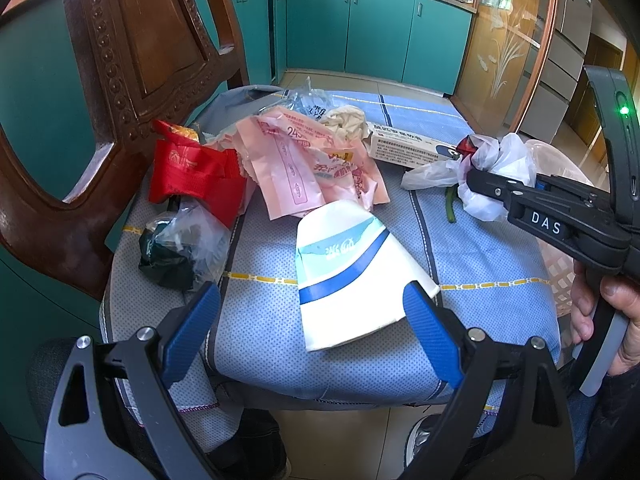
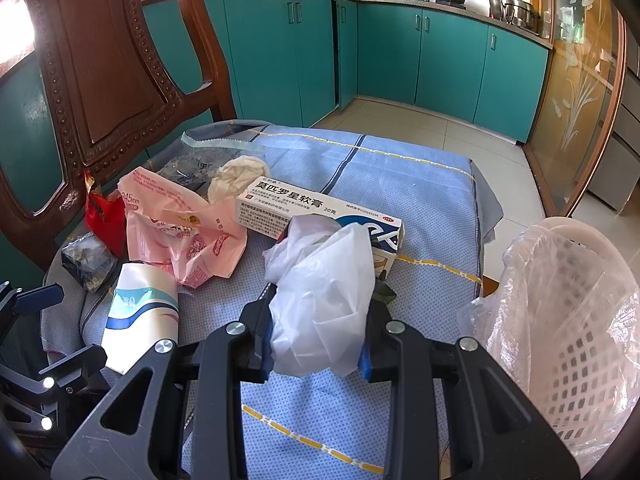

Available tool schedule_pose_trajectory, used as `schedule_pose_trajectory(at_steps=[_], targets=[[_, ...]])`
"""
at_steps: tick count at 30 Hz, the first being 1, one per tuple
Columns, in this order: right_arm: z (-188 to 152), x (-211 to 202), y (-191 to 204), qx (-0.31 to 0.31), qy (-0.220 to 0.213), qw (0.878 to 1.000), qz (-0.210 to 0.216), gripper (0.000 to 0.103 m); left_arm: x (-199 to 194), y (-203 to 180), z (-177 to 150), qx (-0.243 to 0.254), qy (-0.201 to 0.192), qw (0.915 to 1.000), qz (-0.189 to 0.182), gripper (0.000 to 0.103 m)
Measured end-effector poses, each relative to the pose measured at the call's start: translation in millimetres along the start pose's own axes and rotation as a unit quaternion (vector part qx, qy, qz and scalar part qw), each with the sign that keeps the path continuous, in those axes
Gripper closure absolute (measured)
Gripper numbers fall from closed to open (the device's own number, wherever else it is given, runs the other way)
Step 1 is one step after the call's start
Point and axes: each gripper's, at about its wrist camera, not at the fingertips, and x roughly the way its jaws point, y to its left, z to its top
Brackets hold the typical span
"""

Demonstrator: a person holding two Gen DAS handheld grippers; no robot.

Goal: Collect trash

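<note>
Trash lies on a blue cloth-covered chair seat [image 1: 480,256]. My left gripper [image 1: 312,320] is open, and a flattened white and blue paper cup [image 1: 344,276] lies between its blue pads, close to the right one. My right gripper [image 2: 316,344] is shut on a crumpled white plastic bag [image 2: 320,292], held just above the seat; the same bag [image 1: 496,160] shows in the left wrist view. Behind the bag lies a white ointment box [image 2: 288,208]. A pink wrapper [image 1: 304,168], a red wrapper [image 1: 188,176] and a dark bundle in clear plastic [image 1: 180,252] lie further left.
A pale pink basket [image 2: 580,320] lined with clear plastic stands to the right of the seat. The carved wooden chair back [image 1: 132,40] rises on the left. A crumpled cream tissue [image 2: 240,176] lies at the back of the seat, a green stalk [image 1: 451,204] under the bag. Teal cabinets and tiled floor lie beyond.
</note>
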Motion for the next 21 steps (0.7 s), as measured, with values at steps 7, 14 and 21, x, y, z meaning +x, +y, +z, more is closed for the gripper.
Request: schedule_pose_trajectory(at_steps=[7,14,21], targets=[[-0.1,0.0,0.1,0.0,0.0,1.0,0.0,0.072,0.2,0.4,0.1,0.001,0.0,1.0,0.001,0.011],[0.0,0.4,-0.2,0.001,0.001,1.0,-0.002,0.072,1.4,3.4,1.0,-0.016,0.016,0.9992,-0.034,0.01],[-5.7,-4.5,-5.6,-0.001,0.0,1.0,-0.014,0.072,9.1,5.2,12.7,-0.04,0.027,0.9975,-0.052,0.01]])
